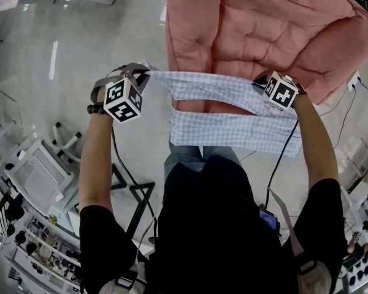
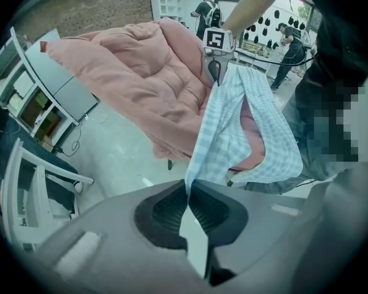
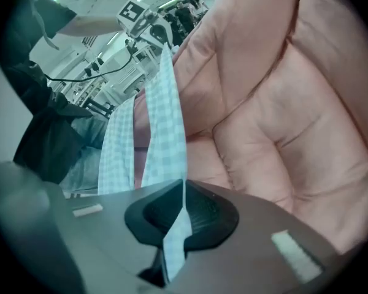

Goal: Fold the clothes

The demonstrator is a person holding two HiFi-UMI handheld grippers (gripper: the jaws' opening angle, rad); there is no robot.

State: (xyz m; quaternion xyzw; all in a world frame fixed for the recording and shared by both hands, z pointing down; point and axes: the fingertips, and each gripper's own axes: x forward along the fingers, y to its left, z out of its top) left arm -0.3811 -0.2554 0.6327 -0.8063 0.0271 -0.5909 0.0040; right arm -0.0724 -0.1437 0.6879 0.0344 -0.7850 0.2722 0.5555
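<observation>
the left gripper (image 2: 189, 192), just off the pink quilt's (image 1: 264, 23) left edge, has its jaws pinched tight on one end of the checked garment (image 1: 233, 127). the cloth runs as a taut band along the quilt's near edge, with its lower part hanging doubled below, probably lifted so it hangs straight for folding. over the quilt's near right side, the right gripper (image 3: 183, 201) is clamped on the other end.

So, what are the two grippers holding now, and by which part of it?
The light blue checked garment. The left gripper and the right gripper each pinch its upper edge, one at each end, so it hangs stretched between them.
</observation>
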